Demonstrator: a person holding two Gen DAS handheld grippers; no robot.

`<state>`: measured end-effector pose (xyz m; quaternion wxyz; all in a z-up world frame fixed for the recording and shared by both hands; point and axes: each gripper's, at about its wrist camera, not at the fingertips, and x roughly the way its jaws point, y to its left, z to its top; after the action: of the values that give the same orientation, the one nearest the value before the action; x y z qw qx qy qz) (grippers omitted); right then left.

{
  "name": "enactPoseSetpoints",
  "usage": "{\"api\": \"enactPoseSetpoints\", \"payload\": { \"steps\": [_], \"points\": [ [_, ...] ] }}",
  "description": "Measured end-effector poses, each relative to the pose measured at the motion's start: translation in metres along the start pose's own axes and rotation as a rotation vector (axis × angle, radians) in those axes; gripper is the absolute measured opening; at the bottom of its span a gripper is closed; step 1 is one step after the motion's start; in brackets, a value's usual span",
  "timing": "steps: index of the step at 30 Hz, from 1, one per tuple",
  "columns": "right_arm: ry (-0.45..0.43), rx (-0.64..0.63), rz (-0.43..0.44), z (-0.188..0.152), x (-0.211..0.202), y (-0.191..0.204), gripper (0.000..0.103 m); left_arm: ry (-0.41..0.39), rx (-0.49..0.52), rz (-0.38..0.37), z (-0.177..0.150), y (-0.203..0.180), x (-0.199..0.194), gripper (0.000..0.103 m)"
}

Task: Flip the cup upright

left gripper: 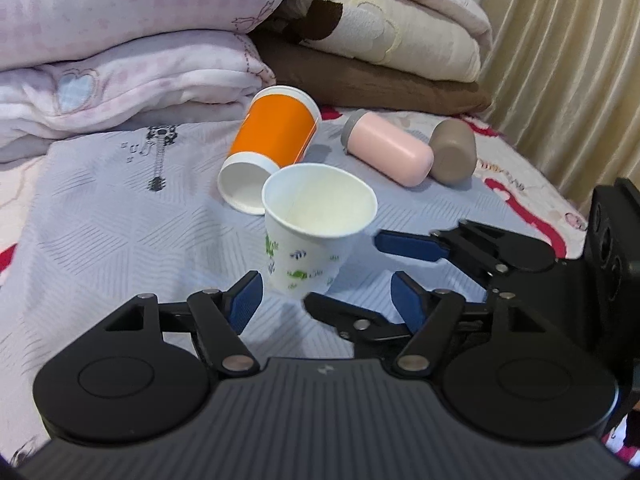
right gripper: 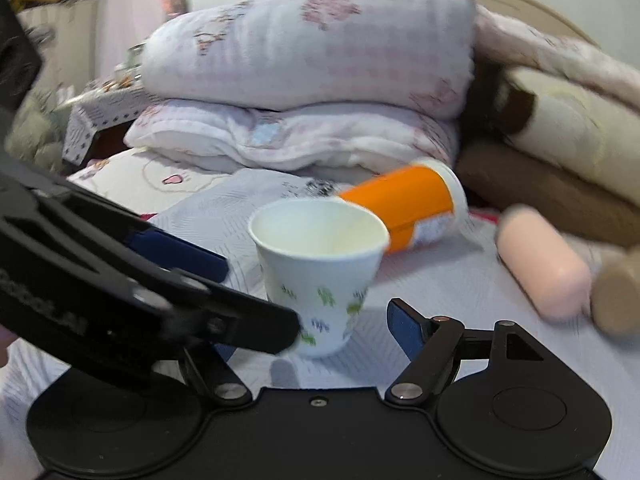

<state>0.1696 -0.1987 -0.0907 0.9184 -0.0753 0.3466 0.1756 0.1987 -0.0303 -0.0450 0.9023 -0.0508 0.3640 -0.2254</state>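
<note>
A white paper cup with small green and blue prints (left gripper: 316, 232) stands upright on the bed, mouth up, tilted a little; it also shows in the right wrist view (right gripper: 320, 264). My left gripper (left gripper: 328, 300) is open, its blue pads on either side of the cup's base and apart from it. My right gripper (right gripper: 312, 328) is open around the cup's base; in the left wrist view it comes in from the right (left gripper: 400, 268). In the right wrist view the left gripper crosses in front and hides the right gripper's left finger.
An orange paper cup (left gripper: 272, 140) lies on its side just behind the white cup. A pink bottle (left gripper: 388, 148) and a brown cup (left gripper: 454, 152) lie to the right. Folded quilts (left gripper: 120, 48) are stacked behind, with a curtain (left gripper: 568, 60) at the far right.
</note>
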Motion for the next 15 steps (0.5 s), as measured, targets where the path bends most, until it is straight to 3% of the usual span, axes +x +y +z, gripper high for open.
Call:
{"api": "enactPoseSetpoints", "payload": {
  "steps": [11,15],
  "points": [
    [0.071,0.154,-0.054,-0.004,-0.061,0.008,0.079,0.032,-0.16,0.149,0.006,-0.007,-0.068,0.071],
    [0.071,0.169,-0.093,0.013,-0.096,0.014,0.079,0.029,-0.134,0.229,0.012,-0.023,-0.104,0.074]
  ]
}}
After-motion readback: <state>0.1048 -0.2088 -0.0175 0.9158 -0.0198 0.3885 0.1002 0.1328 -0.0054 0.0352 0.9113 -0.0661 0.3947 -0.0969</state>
